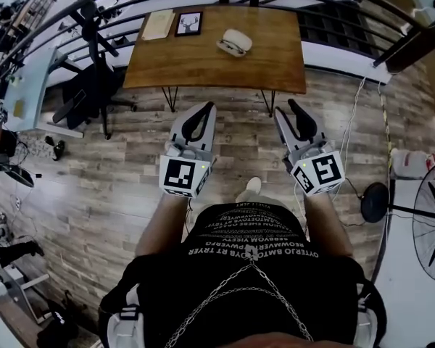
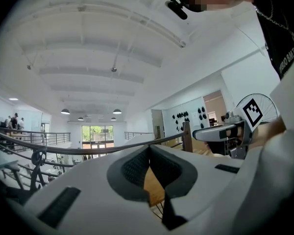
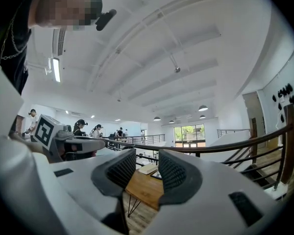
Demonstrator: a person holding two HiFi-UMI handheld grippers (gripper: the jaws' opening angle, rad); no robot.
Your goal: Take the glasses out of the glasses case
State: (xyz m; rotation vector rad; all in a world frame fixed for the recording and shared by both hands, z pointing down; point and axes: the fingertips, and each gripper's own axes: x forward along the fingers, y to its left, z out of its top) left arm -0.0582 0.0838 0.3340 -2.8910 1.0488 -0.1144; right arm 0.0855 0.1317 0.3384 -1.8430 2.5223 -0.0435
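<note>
Looking at the case [image 1: 234, 42]: white, rounded and smooth, lying on the table [image 1: 275, 67] towards its far side, right of a framed picture [image 1: 189, 23] and a sheet of paper [image 1: 158, 25]. Noting a dark shape along its near edge, possibly the glasses showing through a lifted lid, though too small to be sure. Holding both grippers well short of it, out over the wooden floor [image 1: 116, 165], so nothing touching the case yet. Keeping the left gripper [image 2: 148, 148] with its tips meeting and nothing between them; keeping the right gripper [image 3: 147, 153] slightly parted, also empty, with the table showing through the gap. Judging the reach as not yet begun. Risking, probably, a skid across the table if pushing on that slick shell with one gripper and not bracing it with the other. Risking also a bent or dropped frame if pinching a thin arm too hard or pulling it out at an angle.
</note>
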